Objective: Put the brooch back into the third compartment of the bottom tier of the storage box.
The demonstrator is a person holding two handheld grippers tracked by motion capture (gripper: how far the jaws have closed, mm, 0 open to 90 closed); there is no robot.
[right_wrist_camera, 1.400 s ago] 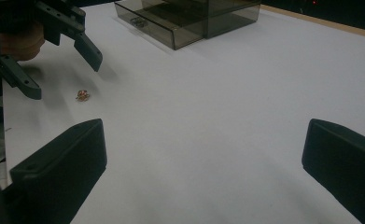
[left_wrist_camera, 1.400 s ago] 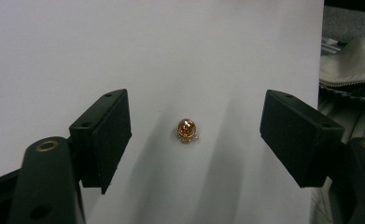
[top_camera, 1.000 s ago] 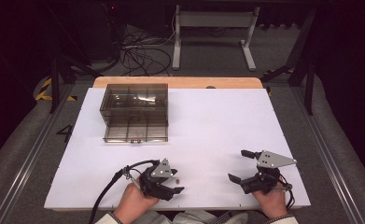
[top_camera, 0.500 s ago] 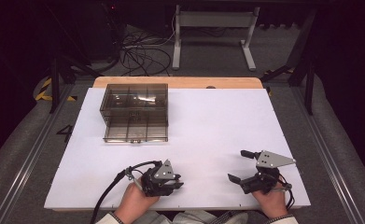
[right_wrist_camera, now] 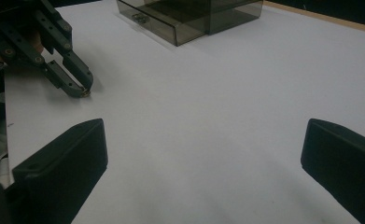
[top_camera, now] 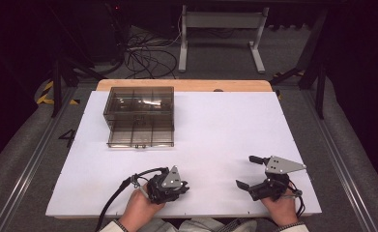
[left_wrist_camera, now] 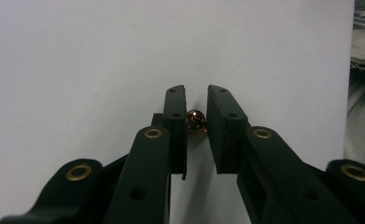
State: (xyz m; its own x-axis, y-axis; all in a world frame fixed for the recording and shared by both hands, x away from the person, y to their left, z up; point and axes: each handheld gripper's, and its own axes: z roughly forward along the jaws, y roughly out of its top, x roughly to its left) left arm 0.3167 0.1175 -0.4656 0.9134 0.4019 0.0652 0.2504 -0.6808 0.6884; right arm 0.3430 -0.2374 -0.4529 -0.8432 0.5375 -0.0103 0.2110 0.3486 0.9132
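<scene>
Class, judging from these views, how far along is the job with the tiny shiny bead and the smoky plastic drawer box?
Done: the lower drawer of the smoky transparent plastic drawer box already stands pulled out. In hand: the left gripper has its jaws either side of a tiny shiny reddish bead on the white table, one jaw touching, a sliver open. The right gripper waits open. Left, probably: lift and carry the bead to the drawer.

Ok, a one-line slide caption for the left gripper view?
Left gripper, jaws nearly closed around a small shiny reddish bead on the white table.
</scene>
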